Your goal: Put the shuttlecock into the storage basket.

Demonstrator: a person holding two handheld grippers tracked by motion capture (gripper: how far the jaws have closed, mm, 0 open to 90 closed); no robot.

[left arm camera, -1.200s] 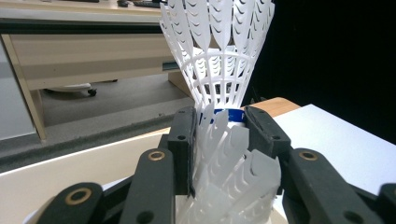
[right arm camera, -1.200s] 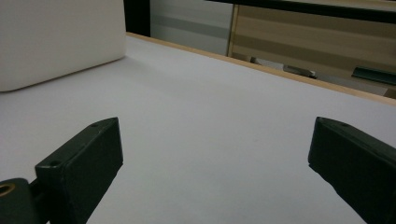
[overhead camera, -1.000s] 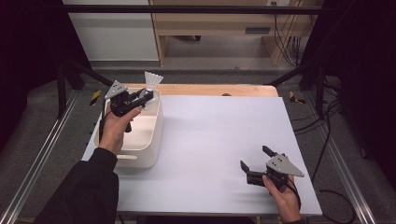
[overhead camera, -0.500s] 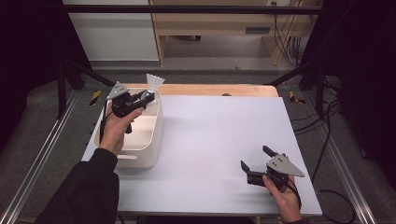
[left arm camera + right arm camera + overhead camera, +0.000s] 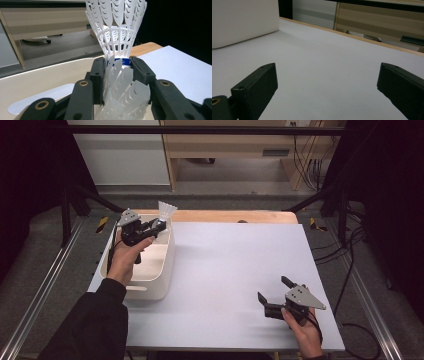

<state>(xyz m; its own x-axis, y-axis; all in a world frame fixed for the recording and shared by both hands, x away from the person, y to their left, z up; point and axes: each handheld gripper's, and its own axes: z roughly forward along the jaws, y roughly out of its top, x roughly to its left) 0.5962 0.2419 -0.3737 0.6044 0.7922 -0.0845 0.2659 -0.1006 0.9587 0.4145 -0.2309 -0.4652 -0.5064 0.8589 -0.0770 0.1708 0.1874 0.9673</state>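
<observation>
Shuttlecocks [image 5: 117, 62], stacked, sat clamped in the left claw [image 5: 156, 225] above the white bin [image 5: 150, 285]; right claw [image 5: 272, 295] rested open on the desk [image 5: 235, 265]. Lifting straight would spare the feathers.

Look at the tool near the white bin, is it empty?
No, the left tool is shut on white shuttlecocks, with their feathers sticking up above the white bin.

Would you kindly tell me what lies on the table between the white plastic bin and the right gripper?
Nothing: in the high view, bare white tabletop separates the white plastic bin from the right gripper.
</observation>
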